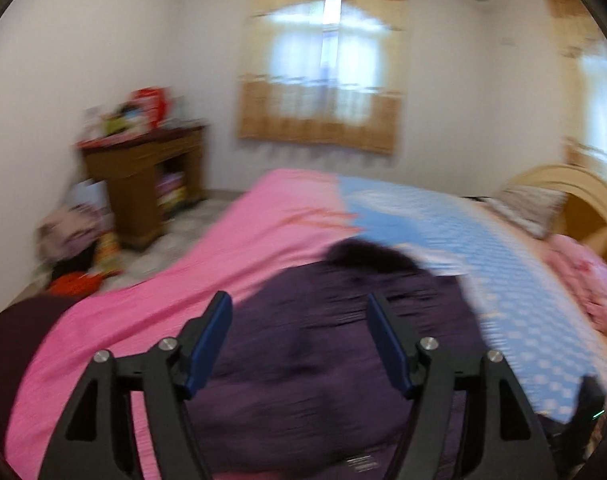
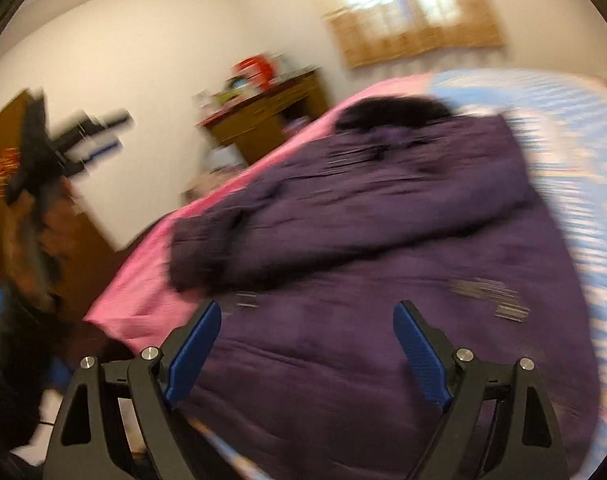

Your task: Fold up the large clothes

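A dark purple padded coat [image 2: 383, 280] lies spread on the bed, with its black fur collar [image 2: 391, 114] at the far end. One sleeve [image 2: 263, 220] is folded across the body. My right gripper [image 2: 307, 308] hovers open over the coat's near part with nothing between its blue pads. In the left wrist view the coat [image 1: 303, 360] and the collar [image 1: 367, 256] lie below my left gripper [image 1: 299, 300], which is open and empty. The right wrist view also shows the left gripper [image 2: 103, 134], blurred, in a hand beyond the bed's left edge.
The bed has a pink sheet [image 1: 183, 280] and a blue chequered one [image 1: 483, 240]. A pillow [image 1: 531, 208], a pink blanket [image 1: 591, 280] and a wooden headboard [image 1: 583, 200] lie at the right. A brown cabinet [image 1: 143, 176] and floor clutter [image 1: 75, 248] stand left of the bed.
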